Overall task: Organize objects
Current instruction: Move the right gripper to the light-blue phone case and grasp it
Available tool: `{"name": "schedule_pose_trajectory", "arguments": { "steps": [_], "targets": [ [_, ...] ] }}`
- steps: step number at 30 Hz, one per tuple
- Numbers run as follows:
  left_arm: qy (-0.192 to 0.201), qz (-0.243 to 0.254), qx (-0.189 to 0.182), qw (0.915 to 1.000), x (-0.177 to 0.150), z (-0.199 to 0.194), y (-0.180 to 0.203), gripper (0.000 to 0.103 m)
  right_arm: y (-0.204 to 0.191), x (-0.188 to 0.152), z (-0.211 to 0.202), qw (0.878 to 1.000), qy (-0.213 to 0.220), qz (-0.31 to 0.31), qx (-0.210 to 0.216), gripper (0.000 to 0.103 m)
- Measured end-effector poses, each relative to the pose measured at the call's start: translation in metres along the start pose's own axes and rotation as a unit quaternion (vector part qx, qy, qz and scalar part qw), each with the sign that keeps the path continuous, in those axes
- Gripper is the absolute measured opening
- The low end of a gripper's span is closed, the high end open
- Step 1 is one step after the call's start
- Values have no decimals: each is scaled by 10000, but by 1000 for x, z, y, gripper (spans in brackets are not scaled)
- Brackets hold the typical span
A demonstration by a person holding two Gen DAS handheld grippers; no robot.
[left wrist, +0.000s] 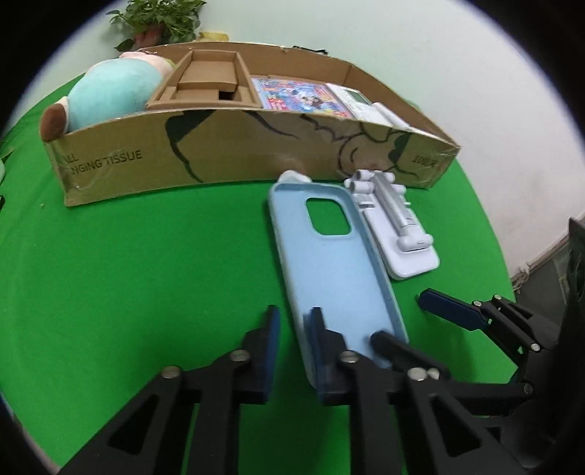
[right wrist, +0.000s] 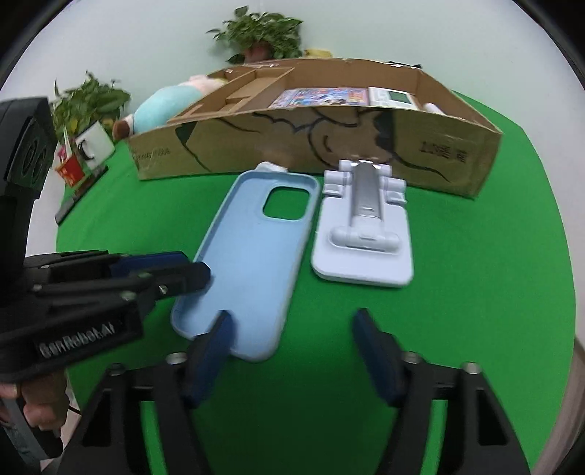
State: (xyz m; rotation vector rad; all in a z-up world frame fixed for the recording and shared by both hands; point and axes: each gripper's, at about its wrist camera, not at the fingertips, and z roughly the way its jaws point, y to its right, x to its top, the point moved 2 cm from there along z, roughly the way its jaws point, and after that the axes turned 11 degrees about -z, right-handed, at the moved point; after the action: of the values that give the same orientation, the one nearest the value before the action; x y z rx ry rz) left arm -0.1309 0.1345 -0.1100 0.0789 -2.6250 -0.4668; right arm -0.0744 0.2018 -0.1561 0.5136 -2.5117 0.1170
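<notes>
A pale wall backs a table (right wrist: 493,329) draped in bright green cloth, with potted plants (right wrist: 261,31) behind a long cardboard box (left wrist: 237,153) at twelve o'clock. The box already holds a plush toy (left wrist: 109,91), a cardboard insert (left wrist: 208,82), a colourful booklet (left wrist: 296,95) and a white device with a small screen (left wrist: 360,100).

In front of the box, open side up, lies a light blue phone case (right wrist: 252,255), its camera cut-out toward the box. Just beside it at three o'clock sits a white folded phone stand (right wrist: 365,234).

The left tongs (left wrist: 292,329) are narrowly parted, straddling the case's long left wall near its bottom corner: one finger sits inside the shell, the other outside on the cloth. They do not look clamped yet. The right tongs (right wrist: 292,332) stand wide, one finger over the case's near end, the other over bare cloth; they hold nothing.

The case looks light, thin and rubbery, so it will likely flex and droop if lifted by one corner, and its smooth skin may slide. The side wall is the sensible hold, since the flat back offers nothing to pinch. A grip nearer mid-length on that wall would balance it better. The stand appears rigid and heavier, best taken across its base plate.
</notes>
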Motion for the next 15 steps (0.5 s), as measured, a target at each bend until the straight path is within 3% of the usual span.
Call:
{"name": "schedule_pose_trajectory", "arguments": {
  "steps": [3,8,15],
  "targets": [
    [-97,-29,-6,9999,0,0,1,10,-3,5,4,9998,-88,-73,-140,39],
    [-162,44,71,9998,-7,-3,3,8,-8,8,2,9999,-129,-86,63,13],
    [-295,-51,177,9994,-33,-24,-9,7,-25,-6,-10,9988,-164,13,456,8]
  ]
}}
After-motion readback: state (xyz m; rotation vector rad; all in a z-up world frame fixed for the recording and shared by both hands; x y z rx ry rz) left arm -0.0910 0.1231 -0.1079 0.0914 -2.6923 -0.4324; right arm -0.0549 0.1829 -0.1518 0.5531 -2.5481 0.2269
